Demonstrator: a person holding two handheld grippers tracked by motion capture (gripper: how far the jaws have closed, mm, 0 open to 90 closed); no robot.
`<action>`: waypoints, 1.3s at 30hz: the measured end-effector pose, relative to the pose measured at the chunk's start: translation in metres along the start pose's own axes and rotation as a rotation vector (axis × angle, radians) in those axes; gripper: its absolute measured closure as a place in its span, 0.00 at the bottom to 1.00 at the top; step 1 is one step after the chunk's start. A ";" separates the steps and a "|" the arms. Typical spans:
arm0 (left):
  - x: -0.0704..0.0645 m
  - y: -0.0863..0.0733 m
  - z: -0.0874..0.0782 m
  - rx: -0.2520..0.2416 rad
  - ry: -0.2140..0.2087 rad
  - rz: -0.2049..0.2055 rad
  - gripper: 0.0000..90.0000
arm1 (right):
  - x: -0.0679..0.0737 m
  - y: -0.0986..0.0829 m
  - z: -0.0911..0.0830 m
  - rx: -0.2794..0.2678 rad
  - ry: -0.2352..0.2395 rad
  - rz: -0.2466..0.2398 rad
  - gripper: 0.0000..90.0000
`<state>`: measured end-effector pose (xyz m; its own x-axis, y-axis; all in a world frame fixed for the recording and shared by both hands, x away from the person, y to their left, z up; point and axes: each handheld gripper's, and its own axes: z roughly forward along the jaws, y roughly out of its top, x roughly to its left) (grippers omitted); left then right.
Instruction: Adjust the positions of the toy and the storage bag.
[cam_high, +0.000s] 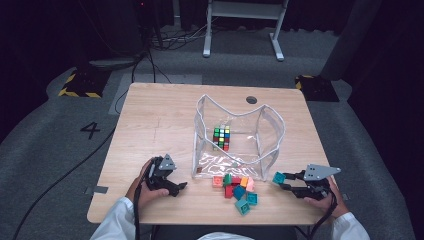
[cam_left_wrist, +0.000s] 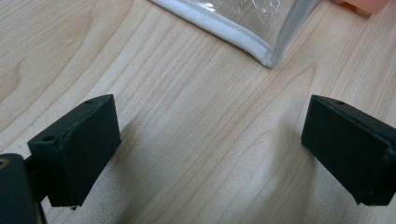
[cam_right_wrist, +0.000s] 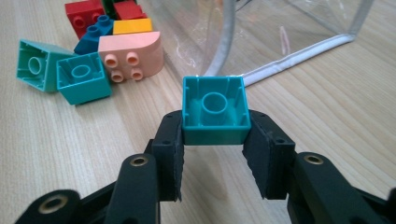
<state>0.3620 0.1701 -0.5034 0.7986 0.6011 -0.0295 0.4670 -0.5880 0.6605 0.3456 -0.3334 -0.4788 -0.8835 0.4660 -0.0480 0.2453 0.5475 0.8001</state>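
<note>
My right gripper (cam_right_wrist: 215, 151) (cam_high: 286, 181) is shut on a teal brick (cam_right_wrist: 215, 110) (cam_high: 278, 177), held hollow side toward the camera just above the table, right of the clear pouch (cam_high: 235, 137). A pile of loose bricks (cam_high: 236, 187) lies in front of the pouch: teal ones (cam_right_wrist: 83, 77), a pink one (cam_right_wrist: 130, 56), red, blue and yellow. A colour cube (cam_high: 221, 137) stands inside the pouch. My left gripper (cam_high: 177, 187) (cam_left_wrist: 210, 149) rests low on the table left of the pouch, open, nothing between its jaws. The pouch's white-edged corner (cam_left_wrist: 268, 56) lies just ahead of it.
The wooden table (cam_high: 150, 120) has a round cable hole (cam_high: 251, 99) at the back. Bare wood runs along the left and the far side. Beyond the table there is grey floor with cables and the white legs of a desk (cam_high: 275, 30).
</note>
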 end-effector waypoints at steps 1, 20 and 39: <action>0.000 0.000 0.000 0.000 0.000 -0.001 0.05 | 0.000 0.000 -0.001 0.002 -0.006 0.008 0.66; 0.001 0.000 0.000 0.002 0.001 0.005 0.05 | -0.018 0.003 -0.023 -0.075 -0.128 0.073 0.66; 0.000 0.001 0.000 0.001 0.005 -0.001 0.04 | -0.039 0.034 -0.052 -0.159 -0.237 0.120 0.66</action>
<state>0.3627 0.1696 -0.5033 0.7963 0.6043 -0.0262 0.4680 -0.5880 0.6597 0.3678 -0.3692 -0.4186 -0.7296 0.6803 -0.0704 0.2602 0.3713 0.8913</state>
